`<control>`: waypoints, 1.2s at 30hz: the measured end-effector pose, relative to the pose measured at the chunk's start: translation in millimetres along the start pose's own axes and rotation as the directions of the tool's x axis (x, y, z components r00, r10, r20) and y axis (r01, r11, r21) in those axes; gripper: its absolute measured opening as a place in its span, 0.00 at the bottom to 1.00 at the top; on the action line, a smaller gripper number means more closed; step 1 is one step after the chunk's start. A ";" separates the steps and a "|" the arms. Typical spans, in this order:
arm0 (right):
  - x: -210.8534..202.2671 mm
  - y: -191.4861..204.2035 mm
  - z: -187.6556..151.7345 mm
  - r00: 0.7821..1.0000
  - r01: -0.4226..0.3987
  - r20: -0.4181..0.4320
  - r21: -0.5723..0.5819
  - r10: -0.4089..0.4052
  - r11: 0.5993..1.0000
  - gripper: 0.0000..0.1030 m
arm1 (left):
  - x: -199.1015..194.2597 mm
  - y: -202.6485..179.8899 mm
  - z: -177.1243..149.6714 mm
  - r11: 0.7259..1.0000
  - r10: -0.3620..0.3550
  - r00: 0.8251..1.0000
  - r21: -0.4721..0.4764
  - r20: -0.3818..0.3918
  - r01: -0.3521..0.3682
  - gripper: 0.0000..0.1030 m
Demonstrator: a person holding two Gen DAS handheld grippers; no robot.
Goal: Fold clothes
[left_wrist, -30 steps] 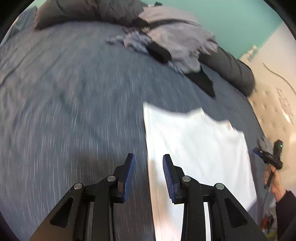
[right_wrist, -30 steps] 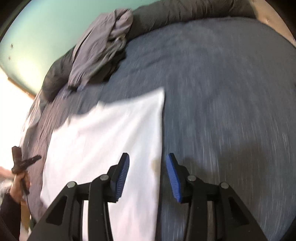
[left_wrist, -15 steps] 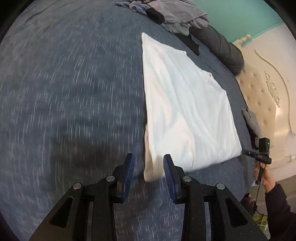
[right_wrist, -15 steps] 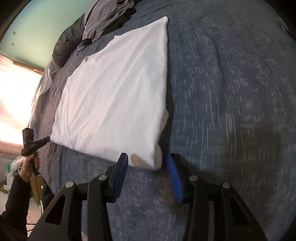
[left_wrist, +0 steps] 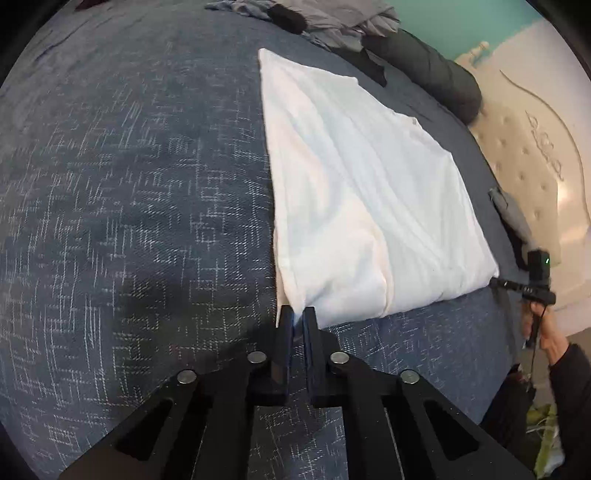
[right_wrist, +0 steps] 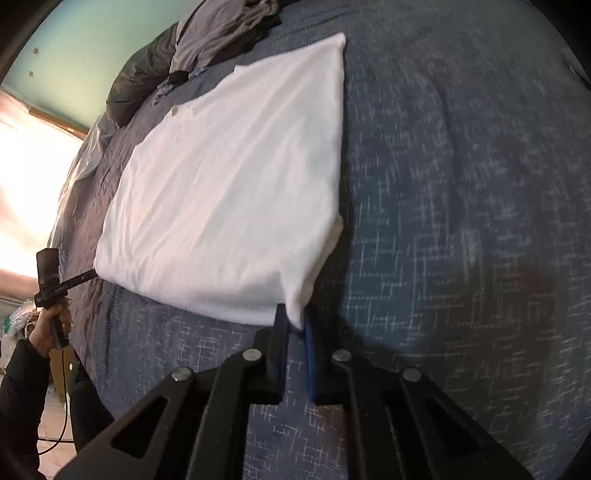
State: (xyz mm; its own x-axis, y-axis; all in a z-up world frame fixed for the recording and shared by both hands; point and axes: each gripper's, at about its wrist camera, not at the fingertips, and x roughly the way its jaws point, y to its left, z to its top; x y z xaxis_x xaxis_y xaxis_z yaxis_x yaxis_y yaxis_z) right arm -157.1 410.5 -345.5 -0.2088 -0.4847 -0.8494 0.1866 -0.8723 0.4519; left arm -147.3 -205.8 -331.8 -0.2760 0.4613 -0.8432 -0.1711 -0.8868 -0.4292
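The left hand-held gripper (left_wrist: 298,314) has just pressed its jaws together on the near left corner of the white shirt (left_wrist: 369,192), with a thin fold of cloth pinched between the blue pads. The right hand-held gripper (right_wrist: 293,317) has likewise just closed and pinches the near right corner of the same shirt (right_wrist: 236,184). In the left wrist view the right hand-held gripper (left_wrist: 496,282) also shows at the shirt's far near-edge corner, held by a hand (left_wrist: 546,328) in a dark sleeve; in the right wrist view the left one (right_wrist: 90,274) shows the same way, held by the other hand (right_wrist: 50,326).

The shirt lies folded into a flat rectangle on the bed (left_wrist: 129,184), which has a dark blue cover with a pale woven pattern. Its near edge is toward the person and its long sides run away from them.

Past the shirt's far end lies a heap of grey clothes (left_wrist: 332,22), partly resting on a dark bolster (left_wrist: 436,74). A cream tufted headboard (left_wrist: 535,155) stands to the right of the bed, and behind is a teal wall (right_wrist: 92,44).
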 end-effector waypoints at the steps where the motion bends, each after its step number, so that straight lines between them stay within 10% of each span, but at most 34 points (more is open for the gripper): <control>1: -4.1 -0.7 1.0 1.000 -0.004 0.006 -0.005 0.004 1.000 0.06 | -3.2 -0.9 0.4 1.000 0.008 1.000 0.006 0.006 -0.008 0.03; 24: 0.5 -16.5 -3.0 0.998 0.034 -0.055 -0.025 -0.035 0.999 0.12 | -18.7 -1.4 -10.1 0.988 0.115 0.992 0.106 -0.047 -0.110 0.06; 30: -17.1 -3.2 0.7 0.993 0.105 -0.041 -0.037 -0.106 0.994 0.26 | -48.4 -11.3 -5.3 0.988 0.138 0.990 0.058 0.032 -0.140 0.06; 36: -0.2 61.7 26.8 1.000 0.005 0.003 -0.104 -0.004 0.995 0.26 | -55.9 -31.6 18.3 0.998 0.059 0.988 -0.003 0.142 -0.059 0.08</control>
State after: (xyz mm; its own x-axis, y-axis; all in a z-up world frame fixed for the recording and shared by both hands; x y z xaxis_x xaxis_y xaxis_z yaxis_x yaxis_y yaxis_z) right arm -171.3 355.0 -310.1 -0.2128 -0.4811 -0.8504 0.2849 -0.8631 0.4170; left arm -143.8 -203.0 -265.2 -0.4174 0.4077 -0.8122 -0.1517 -0.9124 -0.3800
